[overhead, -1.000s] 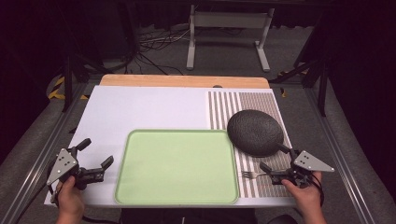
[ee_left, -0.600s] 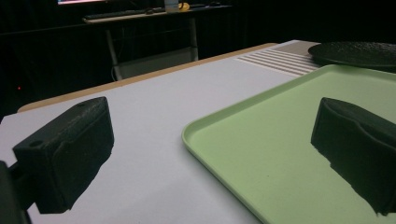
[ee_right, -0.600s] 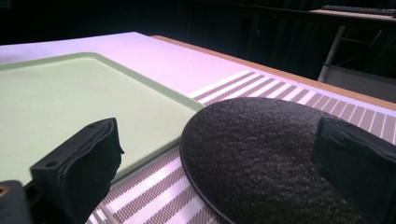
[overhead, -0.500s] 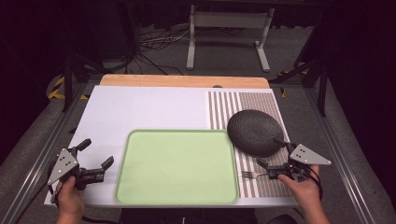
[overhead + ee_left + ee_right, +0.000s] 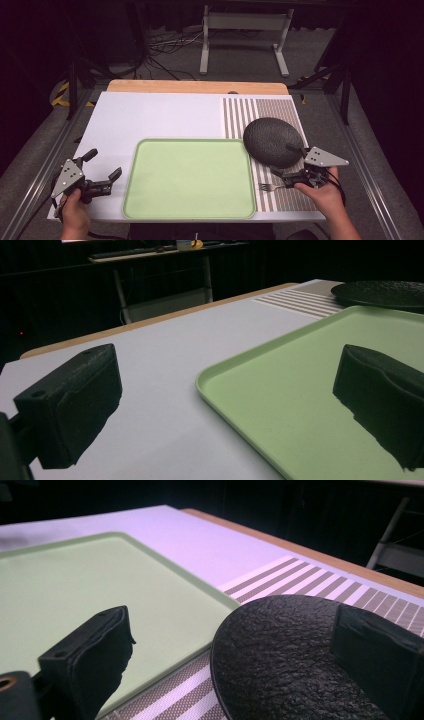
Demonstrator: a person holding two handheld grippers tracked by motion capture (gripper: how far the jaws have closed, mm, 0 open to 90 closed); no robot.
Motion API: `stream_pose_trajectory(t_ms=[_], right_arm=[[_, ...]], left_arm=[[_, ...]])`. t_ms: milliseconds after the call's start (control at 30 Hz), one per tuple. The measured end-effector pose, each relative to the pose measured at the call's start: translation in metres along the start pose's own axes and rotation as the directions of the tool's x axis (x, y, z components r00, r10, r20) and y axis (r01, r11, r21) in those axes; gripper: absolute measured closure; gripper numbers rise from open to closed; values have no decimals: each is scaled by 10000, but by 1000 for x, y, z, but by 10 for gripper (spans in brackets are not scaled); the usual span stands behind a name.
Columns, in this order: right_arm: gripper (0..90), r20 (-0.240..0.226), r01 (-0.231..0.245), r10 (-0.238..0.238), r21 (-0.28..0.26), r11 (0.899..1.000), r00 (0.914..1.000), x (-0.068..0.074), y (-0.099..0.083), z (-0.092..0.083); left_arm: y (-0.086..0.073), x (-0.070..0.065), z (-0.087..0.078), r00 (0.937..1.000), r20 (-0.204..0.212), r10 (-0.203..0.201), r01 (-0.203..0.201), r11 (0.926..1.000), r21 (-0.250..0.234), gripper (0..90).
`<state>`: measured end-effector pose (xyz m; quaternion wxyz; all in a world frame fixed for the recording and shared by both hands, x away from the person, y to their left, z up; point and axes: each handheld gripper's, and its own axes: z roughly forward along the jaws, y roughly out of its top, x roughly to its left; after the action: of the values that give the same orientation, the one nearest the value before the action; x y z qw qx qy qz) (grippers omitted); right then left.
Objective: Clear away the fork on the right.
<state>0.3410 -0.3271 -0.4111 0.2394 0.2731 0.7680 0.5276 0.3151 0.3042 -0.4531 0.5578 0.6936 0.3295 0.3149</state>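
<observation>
Right tool (image 5: 284, 161) has lifted — nearer the black plate (image 5: 272, 141) now.

Green tray (image 5: 190, 177) lies bare (room to pass); black plate (image 5: 272, 141) and fork (image 5: 267, 187) crowd its right.

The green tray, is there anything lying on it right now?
No, the green tray is bare in the high view; the fork lies on the striped mat beside it.

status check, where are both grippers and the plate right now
Right gripper open at black plate near edge. Left gripper open, idle left of green tray. Fork below right gripper; nothing blocking.
</observation>
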Motion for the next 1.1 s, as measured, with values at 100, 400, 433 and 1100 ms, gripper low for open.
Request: stream_pose_trajectory(t_ms=[100,400,433,1100], right_arm=[[44,-140,429,-419,850,9955,9990,-2,10,-2],[39,-452,1010,-930,2310,9677,9946,-6,23,-1],[39,-496,1090,-996,2509,9619,9938,-7,25,0],[76,-1892,2765,-2056,5359,7977,9602,-8,40,12]], left_arm=[[0,0,0,10000,-13,-11,11,10000,1,0],[0,0,0,10000,-16,-5,5,10000,14,0],[0,0,0,10000,-20,-4,4,10000,13,0],[0,0,0,10000,-51,0,0,10000,36,0]])
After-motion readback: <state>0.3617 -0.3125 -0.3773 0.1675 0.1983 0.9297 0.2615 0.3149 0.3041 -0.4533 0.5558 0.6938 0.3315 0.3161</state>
